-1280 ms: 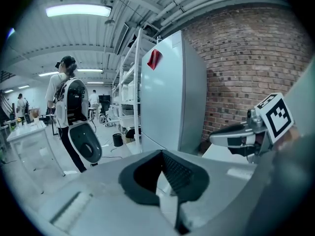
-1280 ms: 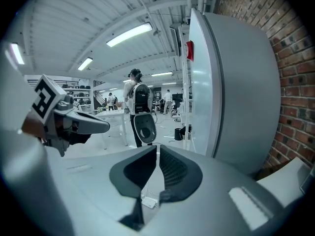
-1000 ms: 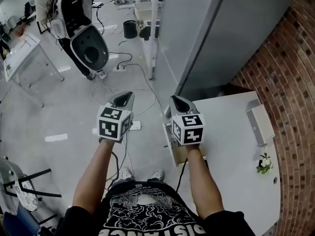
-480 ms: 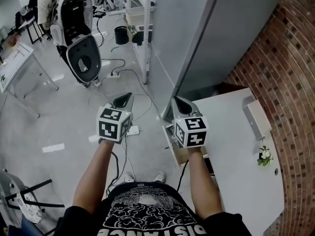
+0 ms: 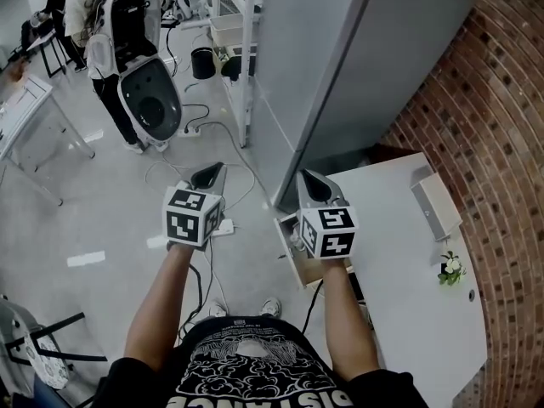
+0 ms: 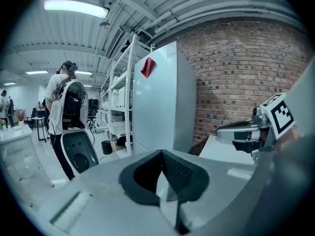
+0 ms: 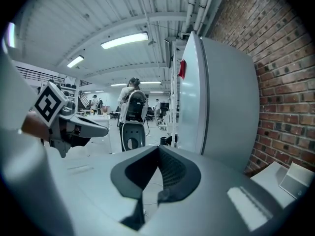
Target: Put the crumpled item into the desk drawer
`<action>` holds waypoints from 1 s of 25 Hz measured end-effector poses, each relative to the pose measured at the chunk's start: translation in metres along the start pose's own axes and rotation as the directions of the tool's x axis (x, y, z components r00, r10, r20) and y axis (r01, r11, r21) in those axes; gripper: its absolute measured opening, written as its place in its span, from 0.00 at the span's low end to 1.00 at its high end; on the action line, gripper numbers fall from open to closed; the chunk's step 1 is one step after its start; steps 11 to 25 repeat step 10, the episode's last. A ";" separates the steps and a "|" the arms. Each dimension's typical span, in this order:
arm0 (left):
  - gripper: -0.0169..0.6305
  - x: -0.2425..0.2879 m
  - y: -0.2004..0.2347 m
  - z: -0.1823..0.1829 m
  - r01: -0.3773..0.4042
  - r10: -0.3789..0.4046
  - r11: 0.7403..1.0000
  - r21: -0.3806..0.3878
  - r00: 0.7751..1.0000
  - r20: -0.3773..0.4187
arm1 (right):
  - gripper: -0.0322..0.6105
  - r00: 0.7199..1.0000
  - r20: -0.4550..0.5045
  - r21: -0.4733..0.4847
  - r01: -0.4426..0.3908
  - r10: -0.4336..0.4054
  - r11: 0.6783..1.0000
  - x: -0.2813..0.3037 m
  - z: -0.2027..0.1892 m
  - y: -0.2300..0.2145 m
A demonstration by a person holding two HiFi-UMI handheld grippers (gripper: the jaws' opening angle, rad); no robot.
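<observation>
Two grippers up side by side, both clenched and empty.
Left gripper (image 5: 218,167) hangs over the floor, jaws pressed together on nothing. Right gripper (image 5: 303,174) is closed the same way, held above the open drawer (image 5: 299,270) that sticks out from the left edge of the white table (image 5: 408,262). The crumpled item cannot be made out, as the right gripper covers much of the drawer.

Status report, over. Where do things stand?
Left gripper and right gripper both shut, empty. Desk drawer open under the right one. Crumpled item not in view.
</observation>
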State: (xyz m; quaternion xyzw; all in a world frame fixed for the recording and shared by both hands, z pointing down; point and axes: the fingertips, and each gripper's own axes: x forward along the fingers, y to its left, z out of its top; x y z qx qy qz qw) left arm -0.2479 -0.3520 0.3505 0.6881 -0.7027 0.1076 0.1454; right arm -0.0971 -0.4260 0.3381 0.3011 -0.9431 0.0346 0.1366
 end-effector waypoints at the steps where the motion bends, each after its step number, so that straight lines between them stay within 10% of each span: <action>1: 0.03 0.000 -0.001 -0.001 0.000 0.000 1.000 0.002 1.000 -0.001 | 0.05 1.000 0.002 0.000 0.000 0.000 1.000 -0.001 0.000 0.000; 25: 0.03 -0.001 -0.001 0.005 -0.006 0.006 1.000 0.007 1.000 0.015 | 0.05 1.000 0.013 -0.004 -0.006 0.006 1.000 0.001 0.004 0.002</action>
